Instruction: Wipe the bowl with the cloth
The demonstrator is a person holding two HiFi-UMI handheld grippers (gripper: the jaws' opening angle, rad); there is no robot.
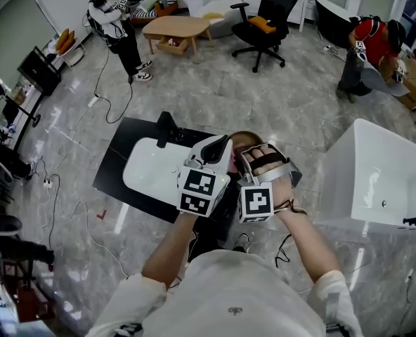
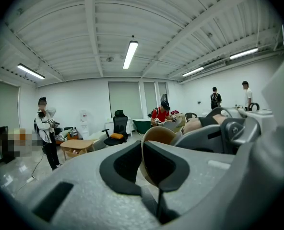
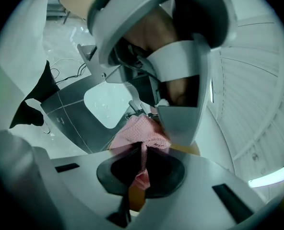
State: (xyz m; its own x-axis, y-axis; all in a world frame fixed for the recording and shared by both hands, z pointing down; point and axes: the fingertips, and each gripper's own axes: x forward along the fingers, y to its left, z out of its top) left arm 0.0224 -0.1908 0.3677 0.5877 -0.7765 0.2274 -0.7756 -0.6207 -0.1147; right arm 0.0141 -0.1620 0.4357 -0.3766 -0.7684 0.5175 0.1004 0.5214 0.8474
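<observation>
Close to our chest, we hold the two tools side by side in the air, their marker cubes just beside each other. Our left tool (image 2: 143,164) is closed on the bowl (image 2: 156,135): the brown wall of the bowl stands between the two dark pads, and its rim rises above them. From the head view, the left tool (image 1: 213,153) points away from us and a small part of the bowl (image 1: 246,138) shows behind it. Our right tool (image 3: 142,169) is pinching the pink cloth (image 3: 143,131). One fold is pressed between the pads and the rest spreads out in front of them, just beside the brown bowl (image 3: 186,150). We cannot tell if the cloth really touches the bowl. A strap goes over our right hand (image 1: 266,158) on the right tool (image 1: 264,177).

Below the tools stands a black tabletop (image 1: 115,161) with a white basin (image 1: 146,168) set in it and a dark tap (image 1: 167,128) at its far edge. To our right, a white bathtub (image 1: 373,177) stands on the grey marble floor (image 1: 278,97).

Farther away we see a black office chair (image 1: 268,12) with an orange cushion, a low wooden table (image 1: 180,27), a standing person (image 1: 117,27) at the far left and a person in red (image 1: 373,41) at the far right.
</observation>
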